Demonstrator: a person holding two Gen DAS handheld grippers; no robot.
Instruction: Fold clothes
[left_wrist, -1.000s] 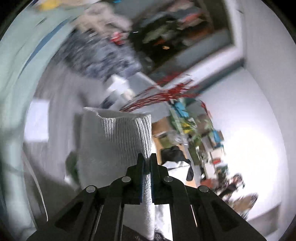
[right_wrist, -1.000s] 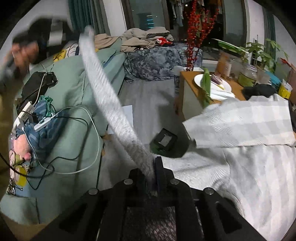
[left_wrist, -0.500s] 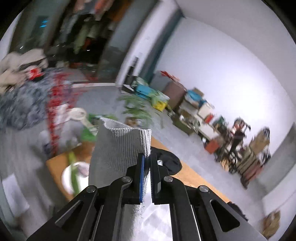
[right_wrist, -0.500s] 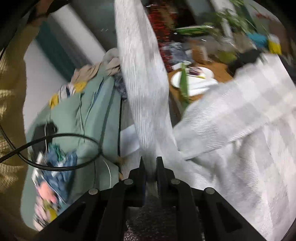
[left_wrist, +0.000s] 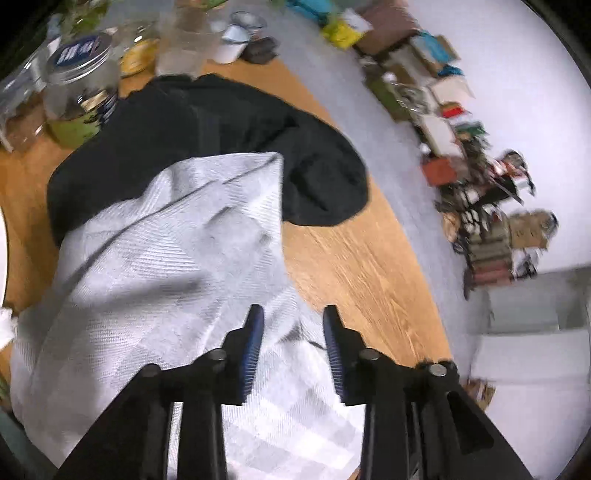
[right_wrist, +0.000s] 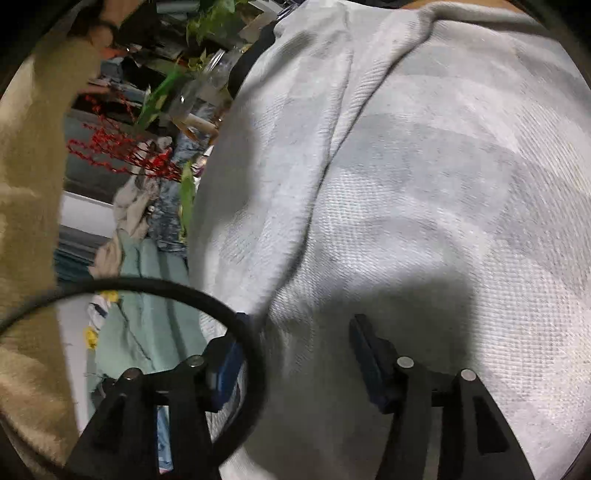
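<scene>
**Both grippers letting go: the fold is laid down**

My left gripper is opening, its blue pads standing apart over the near edge of the grey checked garment, with cloth beneath them but nothing pinched. My right gripper is opening too, its jaws spread wider over the same garment; the fabric lies between and under them, loose, not pressed by either pad.

A second ago both grippers were clamped shut on a knitted edge of this garment, holding it up in the air and swinging it across the room. Now that edge is down, and the cloth lies doubled on the wooden table, its far corner overlapping a black garment spread behind it. I judge that one fold has just been completed and released. The surface shows a long crease and some ridges, so I would expect smoothing or a second fold to come next.

As for containers, at the table's far end in the left view stands a clear glass jar with a blue-printed lid, something yellowish-green in its lower part; I cannot tell what. Beside it is a clear plastic tub, contents unclear, and a white enamel mug whose inside I cannot see. My tan sleeve and a black cable cross the right view.
</scene>
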